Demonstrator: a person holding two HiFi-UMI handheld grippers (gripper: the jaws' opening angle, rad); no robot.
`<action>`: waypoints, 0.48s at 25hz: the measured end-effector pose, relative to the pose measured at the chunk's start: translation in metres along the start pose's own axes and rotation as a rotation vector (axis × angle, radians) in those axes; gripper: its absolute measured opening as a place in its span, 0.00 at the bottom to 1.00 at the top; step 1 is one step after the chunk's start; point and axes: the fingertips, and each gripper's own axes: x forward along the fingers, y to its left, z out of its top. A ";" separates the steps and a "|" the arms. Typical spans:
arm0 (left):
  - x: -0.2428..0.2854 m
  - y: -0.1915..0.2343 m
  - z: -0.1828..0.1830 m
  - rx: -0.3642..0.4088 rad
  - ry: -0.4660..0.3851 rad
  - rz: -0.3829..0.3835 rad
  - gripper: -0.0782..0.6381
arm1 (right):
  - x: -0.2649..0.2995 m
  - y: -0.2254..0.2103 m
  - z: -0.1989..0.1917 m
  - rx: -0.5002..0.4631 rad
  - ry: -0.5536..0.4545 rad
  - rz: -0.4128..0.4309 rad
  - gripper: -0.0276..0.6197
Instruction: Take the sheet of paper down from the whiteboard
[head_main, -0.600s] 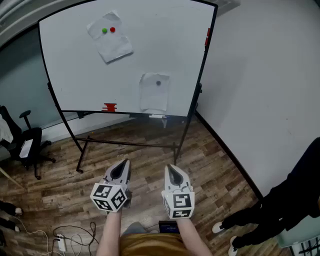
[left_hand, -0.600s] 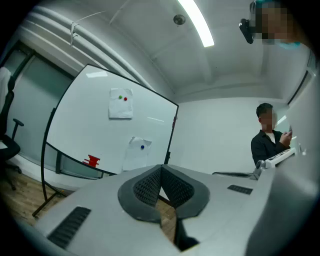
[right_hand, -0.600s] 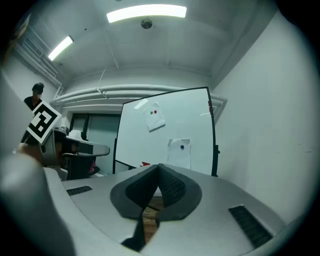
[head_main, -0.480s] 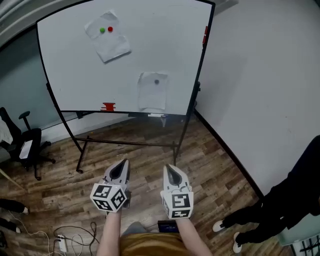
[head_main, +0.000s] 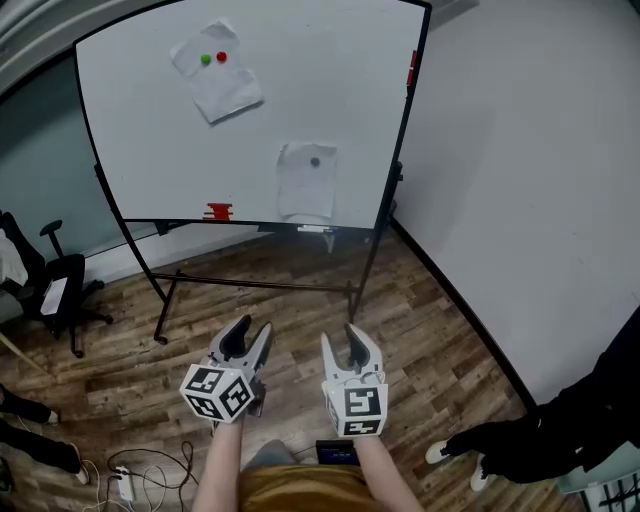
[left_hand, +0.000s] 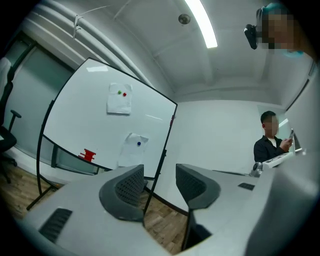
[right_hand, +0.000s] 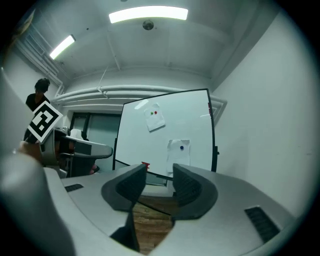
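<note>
whiteboard (head_main: 150, 130): white, upright on legs | top paper (head_main: 222, 90): wrinkled, tilted, under green magnet (head_main: 206, 59) and red magnet (head_main: 222, 57) | lower paper (head_main: 306, 195): straight, under dark magnet (head_main: 315, 161)

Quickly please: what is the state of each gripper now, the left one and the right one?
Left gripper: open, nothing between its jaws.
Right gripper: open, nothing between its jaws.

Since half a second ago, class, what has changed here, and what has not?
Both grippers opened: the left gripper and the right gripper had their jaws together and now hold them apart, empty. Nothing was grasped. The whiteboard, the upper sheet and the lower sheet stayed put.
</note>
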 end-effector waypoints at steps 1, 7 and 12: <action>0.001 0.000 0.000 0.011 0.003 0.007 0.39 | 0.002 0.000 -0.001 -0.002 0.007 0.008 0.32; 0.014 0.013 -0.005 0.038 0.021 0.050 0.37 | 0.016 -0.009 -0.007 0.002 0.023 -0.012 0.31; 0.045 0.033 -0.010 0.034 0.038 0.058 0.36 | 0.048 -0.025 -0.017 0.005 0.030 -0.019 0.30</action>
